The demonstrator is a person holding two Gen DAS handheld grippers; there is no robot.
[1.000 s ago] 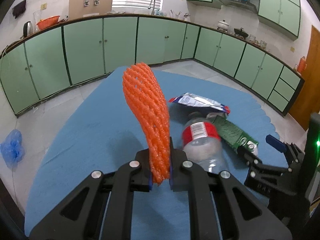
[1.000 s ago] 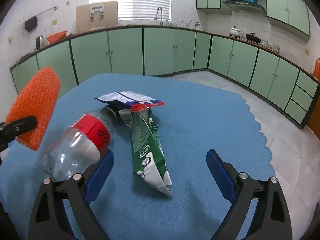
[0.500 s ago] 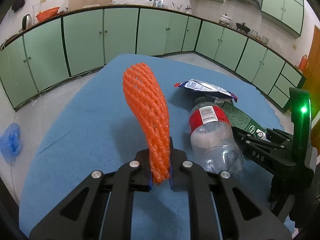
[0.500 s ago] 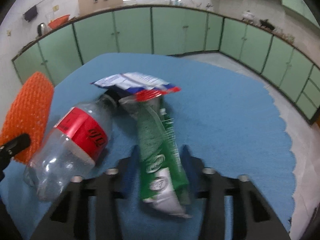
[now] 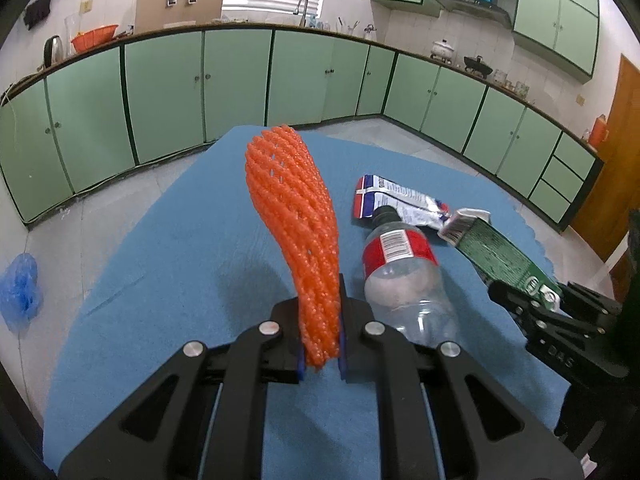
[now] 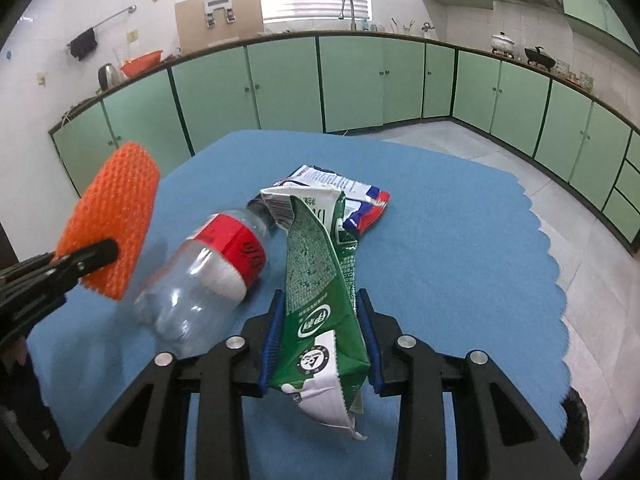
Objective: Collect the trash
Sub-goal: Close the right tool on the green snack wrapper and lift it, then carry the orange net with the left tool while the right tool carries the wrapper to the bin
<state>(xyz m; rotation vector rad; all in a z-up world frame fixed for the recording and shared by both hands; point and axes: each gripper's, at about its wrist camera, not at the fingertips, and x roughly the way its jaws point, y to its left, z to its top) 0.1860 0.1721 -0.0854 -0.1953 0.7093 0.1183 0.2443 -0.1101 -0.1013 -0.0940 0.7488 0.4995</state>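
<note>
one green wrapper [image 6: 320, 300], long axis tilted upward

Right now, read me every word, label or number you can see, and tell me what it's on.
"伊利", upside down in a logo, on the green wrapper.
"DAS", faint, on the right gripper, whose jaws are closing with that wrapper between them.
Plastic bottle, red label: barcode and print, too blurred to read.
Blue-and-white wrapper: print too small to read.
Orange foam net: no text.
</note>
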